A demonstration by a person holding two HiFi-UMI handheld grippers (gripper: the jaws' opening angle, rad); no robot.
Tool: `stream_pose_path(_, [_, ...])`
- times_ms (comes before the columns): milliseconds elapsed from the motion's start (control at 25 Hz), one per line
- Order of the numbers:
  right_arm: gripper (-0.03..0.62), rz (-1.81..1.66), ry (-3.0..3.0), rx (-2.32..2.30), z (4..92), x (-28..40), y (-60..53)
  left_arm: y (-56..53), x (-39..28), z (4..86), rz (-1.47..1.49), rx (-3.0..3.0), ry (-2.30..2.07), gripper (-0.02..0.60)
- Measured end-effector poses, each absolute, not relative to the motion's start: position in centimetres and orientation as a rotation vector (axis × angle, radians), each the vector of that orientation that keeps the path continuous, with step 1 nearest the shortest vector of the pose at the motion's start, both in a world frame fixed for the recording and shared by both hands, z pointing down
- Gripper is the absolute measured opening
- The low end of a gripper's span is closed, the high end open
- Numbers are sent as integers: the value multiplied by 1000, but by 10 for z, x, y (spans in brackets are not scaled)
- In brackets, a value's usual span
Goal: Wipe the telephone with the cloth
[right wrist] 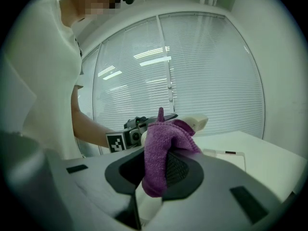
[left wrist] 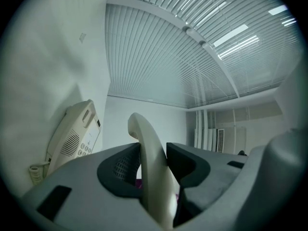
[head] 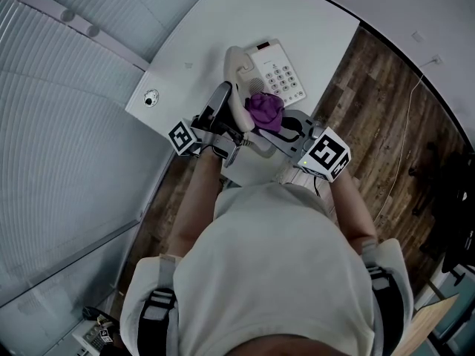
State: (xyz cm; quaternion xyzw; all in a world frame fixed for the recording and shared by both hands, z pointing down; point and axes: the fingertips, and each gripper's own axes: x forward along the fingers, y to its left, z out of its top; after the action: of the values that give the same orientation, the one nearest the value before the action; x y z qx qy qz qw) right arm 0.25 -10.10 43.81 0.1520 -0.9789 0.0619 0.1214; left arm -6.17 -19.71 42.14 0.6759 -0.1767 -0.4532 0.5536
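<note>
You are mid-wipe. The handset [head: 236, 80] is lifted off the telephone base [head: 280, 71], which lies near the worktop's [head: 200, 35] right edge. The purple cloth [head: 265, 110] appears to sit against the handset's lower end. I cannot tell how much is already clean, but I judge the base and its keypad are left to do. Your left gripper [head: 220, 110] has its jaws partly spread and clamped on the handset. Your right gripper [head: 288, 128] has its jaws pinched on the cloth.
</note>
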Motion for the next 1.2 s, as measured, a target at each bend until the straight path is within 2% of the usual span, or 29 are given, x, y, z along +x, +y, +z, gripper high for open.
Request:
stream_pose_path(760, [83,342,-2817,405,464,6,-76,-215,-65,435,-1008,1612,-536,179])
stream_pose_path(1200, [83,370,-2773,742,463,52,-114,-222,-52,458,-861,1652,-697,175])
